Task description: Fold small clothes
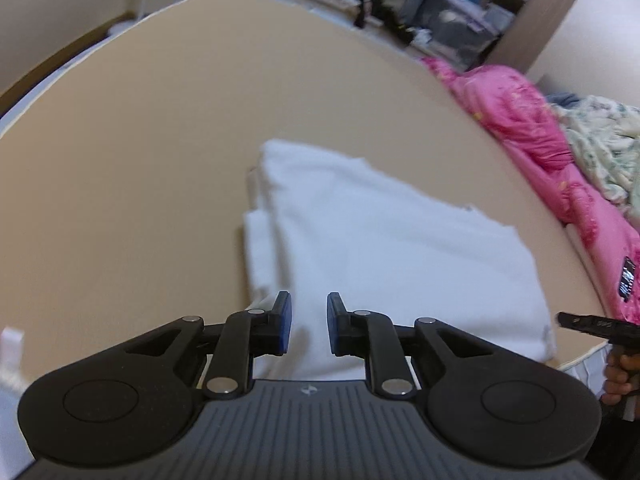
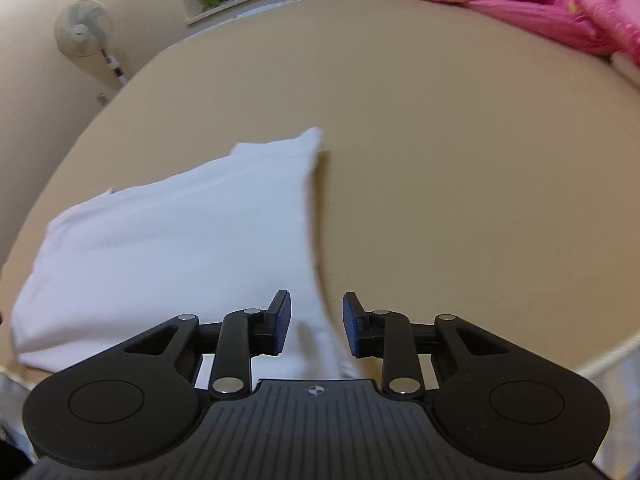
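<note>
Left wrist view: left tongs (image 1: pixel 308 324) parted, empty, over folded white garment (image 1: pixel 380 240) on bed (image 1: pixel 140 140). Right tongs (image 2: pixel 316 324) likewise. Fold apparently complete; next, reposition or set aside.

White garment (image 1: pixel 384 248): near edge hidden behind left claw (image 1: pixel 308 326) body, folds smeared by blur. Right wrist view: its right border (image 2: pixel 314 216) a motion smear, near corner lost under right claw (image 2: pixel 316 324). Hand (image 1: pixel 618 376) cut off at frame edge. Far shelf clutter (image 1: pixel 440 8) too blurry to ID.
</note>
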Demonstrator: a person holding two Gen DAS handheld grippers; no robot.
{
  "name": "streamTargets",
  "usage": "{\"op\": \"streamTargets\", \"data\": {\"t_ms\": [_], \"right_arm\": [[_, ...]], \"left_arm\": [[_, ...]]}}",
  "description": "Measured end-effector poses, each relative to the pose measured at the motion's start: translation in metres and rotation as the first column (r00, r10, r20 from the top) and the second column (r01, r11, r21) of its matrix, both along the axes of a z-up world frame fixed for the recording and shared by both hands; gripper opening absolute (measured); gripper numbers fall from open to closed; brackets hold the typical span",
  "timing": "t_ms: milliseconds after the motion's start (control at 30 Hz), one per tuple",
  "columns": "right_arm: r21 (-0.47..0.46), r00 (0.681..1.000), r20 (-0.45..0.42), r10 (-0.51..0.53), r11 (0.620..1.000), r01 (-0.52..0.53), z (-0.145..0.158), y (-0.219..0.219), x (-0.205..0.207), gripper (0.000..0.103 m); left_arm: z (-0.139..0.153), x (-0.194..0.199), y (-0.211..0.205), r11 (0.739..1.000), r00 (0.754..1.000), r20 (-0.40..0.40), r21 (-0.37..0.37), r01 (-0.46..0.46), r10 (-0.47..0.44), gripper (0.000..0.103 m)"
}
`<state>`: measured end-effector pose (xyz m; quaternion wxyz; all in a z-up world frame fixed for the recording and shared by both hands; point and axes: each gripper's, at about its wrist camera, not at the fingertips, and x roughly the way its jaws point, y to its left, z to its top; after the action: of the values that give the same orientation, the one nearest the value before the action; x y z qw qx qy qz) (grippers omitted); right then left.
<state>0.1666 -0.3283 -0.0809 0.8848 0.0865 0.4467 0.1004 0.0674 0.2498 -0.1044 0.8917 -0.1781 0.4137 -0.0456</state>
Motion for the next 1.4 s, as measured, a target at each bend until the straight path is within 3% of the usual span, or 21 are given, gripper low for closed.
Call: {"op": "streamTargets", "data": {"t_ms": [133, 200, 267, 433, 533, 700, 767, 867, 1033, 1400], "right_arm": [[-0.051, 0.998, 0.007, 0.069, 0.996, -0.069, -0.007, 0.015, 0.002, 0.033], [-0.122, 0.996, -0.054, 0.066, 0.990, -0.072, -0.020, 0.021, 0.010, 0.042], [-0.142, 0.993, -0.112, 0.042, 0.988, -0.057, -0.029, 0.020, 0.015, 0.044], [-0.117, 0.999, -0.049, 0.012, 0.993, -0.017, -0.012, 0.016, 0.017, 0.046], [-0.108, 1.000, -0.020, -0.019, 0.994, 0.017, -0.009, 0.007, 0.017, 0.046], [-0.087, 0.997, 0.021, -0.076, 0.993, 0.078, -0.004, -0.006, 0.017, 0.048], [-0.076, 0.996, 0.023, -0.086, 0.993, 0.087, -0.008, -0.007, 0.022, 0.049], [-0.072, 0.996, 0.023, -0.081, 0.994, 0.082, -0.012, -0.004, 0.028, 0.049], [-0.070, 0.998, 0.030, -0.062, 0.995, 0.064, -0.012, 0.002, 0.029, 0.049], [-0.066, 0.998, 0.034, -0.056, 0.996, 0.058, -0.009, 0.004, 0.024, 0.049]], "left_arm": [[-0.009, 0.022, -0.017, 0.998, 0.999, -0.017, 0.052, 0.040, -0.039, 0.019], [-0.030, 0.036, -0.024, 0.993, 0.993, -0.112, 0.105, 0.054, -0.042, 0.018], [-0.045, 0.043, -0.023, 0.993, 0.979, -0.198, 0.101, 0.068, -0.047, 0.016], [-0.032, 0.037, -0.019, 0.998, 0.991, -0.129, 0.052, 0.039, -0.032, 0.025], [-0.024, 0.033, -0.002, 1.000, 0.994, -0.105, -0.016, -0.018, 0.016, 0.034], [-0.017, 0.035, 0.023, 0.984, 0.980, -0.105, -0.029, -0.174, 0.171, 0.073], [-0.021, 0.036, 0.031, 0.972, 0.964, -0.137, -0.024, -0.232, 0.227, 0.075], [-0.031, 0.037, 0.037, 0.964, 0.953, -0.187, -0.076, -0.254, 0.237, 0.077], [-0.035, 0.040, 0.036, 0.965, 0.962, -0.190, -0.138, -0.225, 0.197, 0.085], [-0.057, 0.054, 0.028, 0.973, 0.960, -0.228, -0.123, -0.196, 0.165, 0.085]]}}
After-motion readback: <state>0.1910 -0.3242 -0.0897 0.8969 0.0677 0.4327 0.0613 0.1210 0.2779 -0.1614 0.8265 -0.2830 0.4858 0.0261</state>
